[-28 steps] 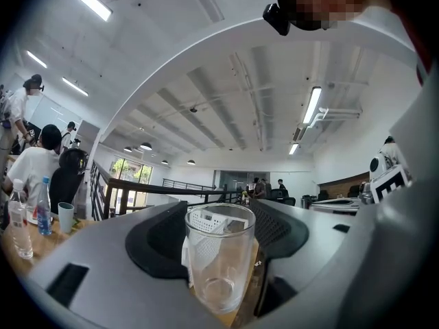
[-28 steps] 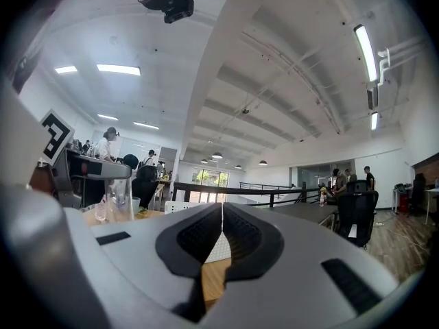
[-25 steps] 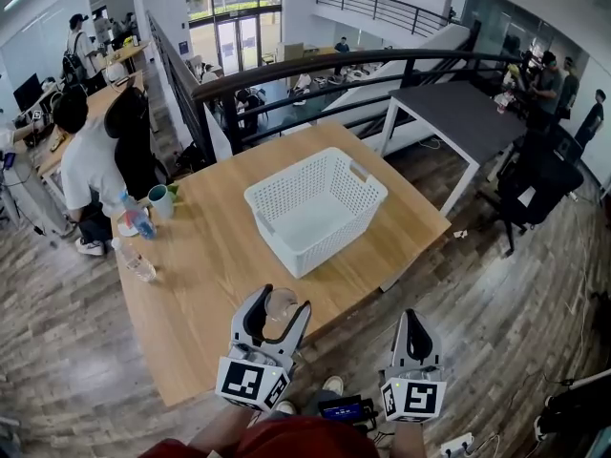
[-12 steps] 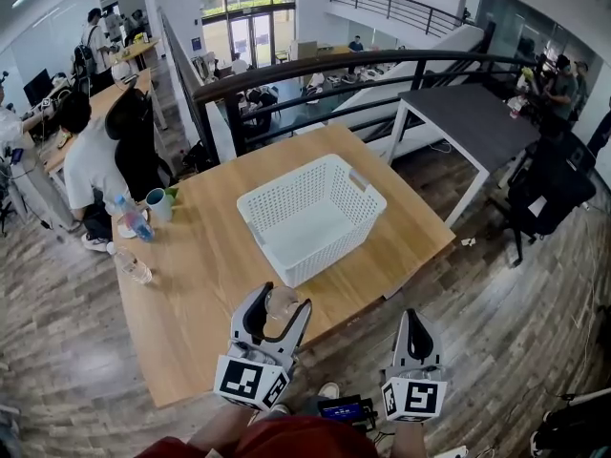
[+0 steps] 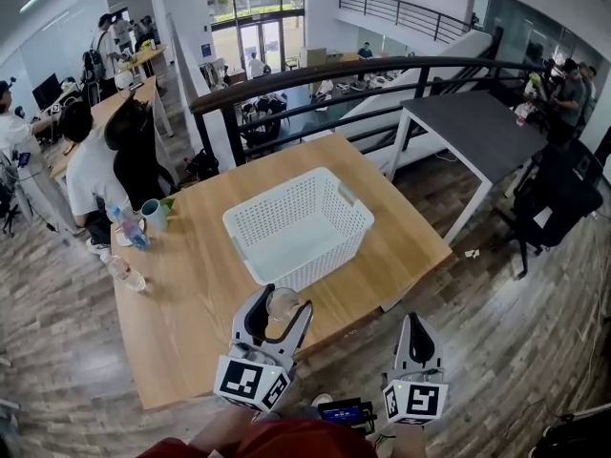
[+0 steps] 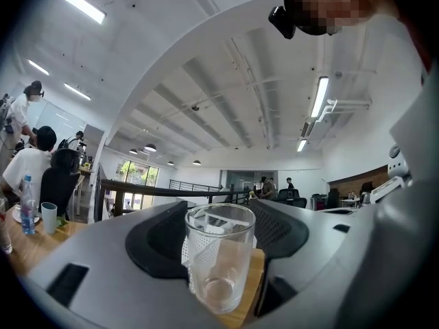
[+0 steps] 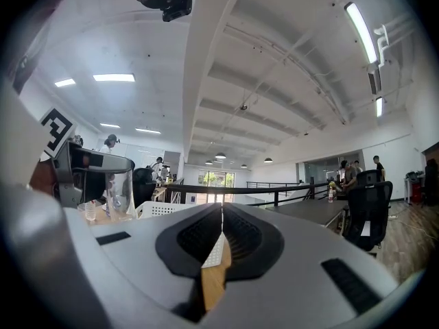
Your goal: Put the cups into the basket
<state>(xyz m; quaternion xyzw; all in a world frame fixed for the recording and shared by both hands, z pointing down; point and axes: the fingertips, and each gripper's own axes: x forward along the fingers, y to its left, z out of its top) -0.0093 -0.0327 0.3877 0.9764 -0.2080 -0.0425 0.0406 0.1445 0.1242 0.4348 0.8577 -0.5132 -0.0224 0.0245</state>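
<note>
A clear glass cup stands upright between the jaws of my left gripper, which is shut on it just off the near edge of the wooden table. In the left gripper view the glass fills the gap between the black pads. The white perforated basket sits empty on the middle of the table, beyond the glass. A teal cup stands at the table's far left edge. My right gripper hovers off the table to the right, shut with nothing in it.
Two plastic water bottles stand near the teal cup. A seated person is by the table's left corner. A black railing runs behind the table, and a grey table stands at the back right.
The table and basket have slid left and down in the head view as both grippers moved toward them. The left gripper still holds the glass and the right stays shut.
</note>
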